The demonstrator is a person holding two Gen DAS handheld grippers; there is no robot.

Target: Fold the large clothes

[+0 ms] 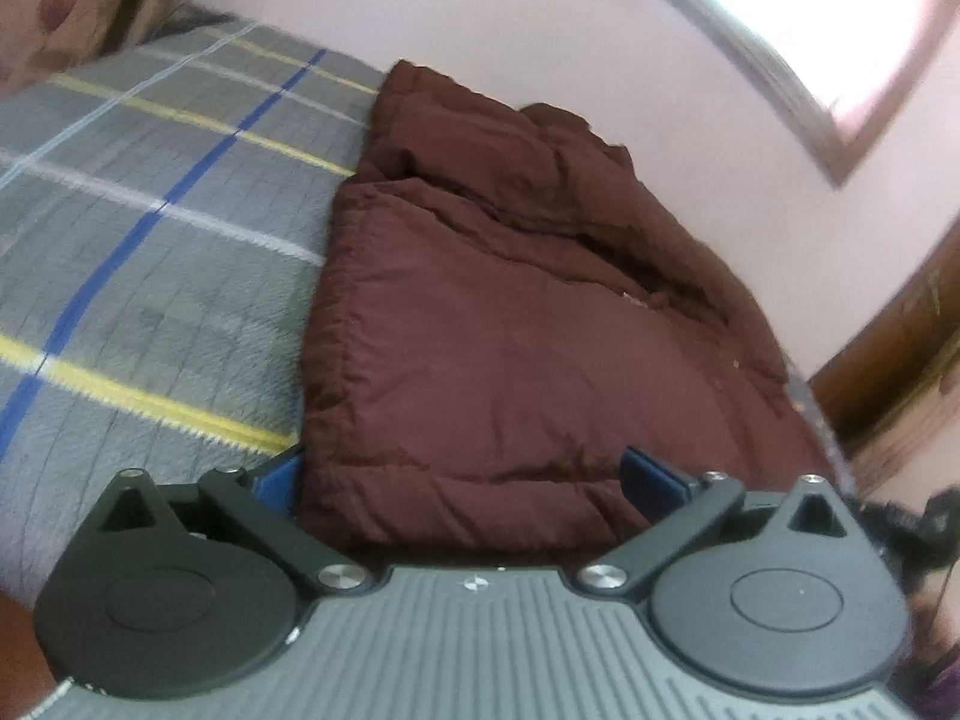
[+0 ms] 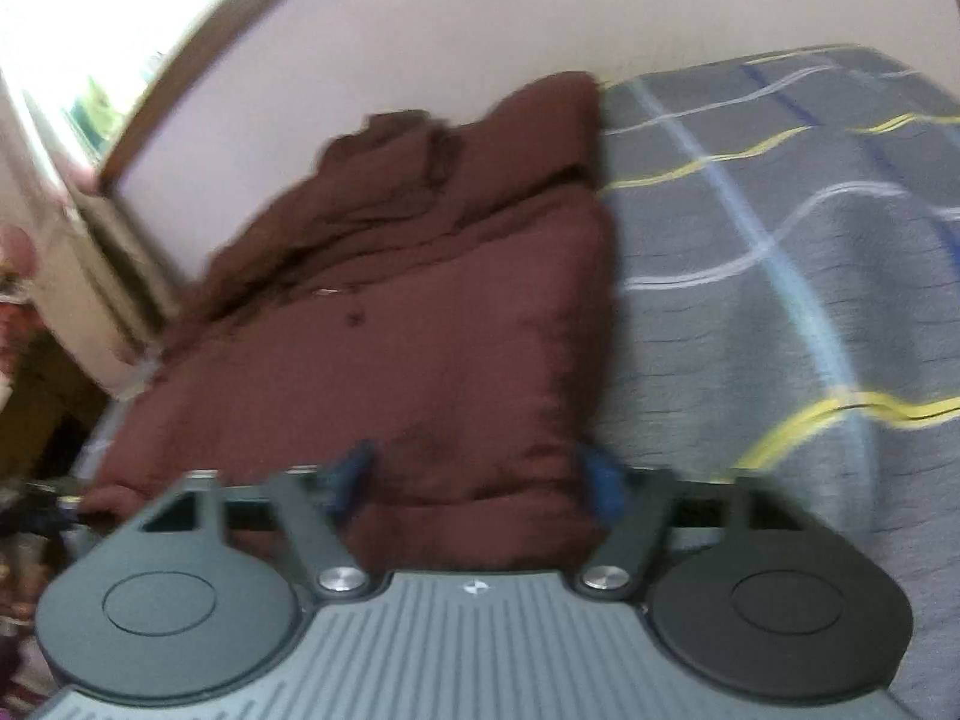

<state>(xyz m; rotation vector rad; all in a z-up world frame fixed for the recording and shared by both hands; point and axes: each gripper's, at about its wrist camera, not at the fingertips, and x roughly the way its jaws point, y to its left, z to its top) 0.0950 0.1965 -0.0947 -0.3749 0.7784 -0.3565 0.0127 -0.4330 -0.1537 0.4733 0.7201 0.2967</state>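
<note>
Two grippers meet one maroon padded jacket (image 1: 510,312), lying folded on your grey plaid blanket (image 1: 150,240) beside the pale wall (image 1: 540,30); your left gripper (image 1: 462,474) spreads wide around its near hem, not pinching; your right gripper (image 2: 480,480) likewise straddles cloth, unclamped; expect soft, bulky, springy padding; grip the stitched hem.

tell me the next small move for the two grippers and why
Probably close both on the near hem. The maroon jacket lies half folded on the plaid blanket, its edge between the open left gripper and the open right gripper.
</note>
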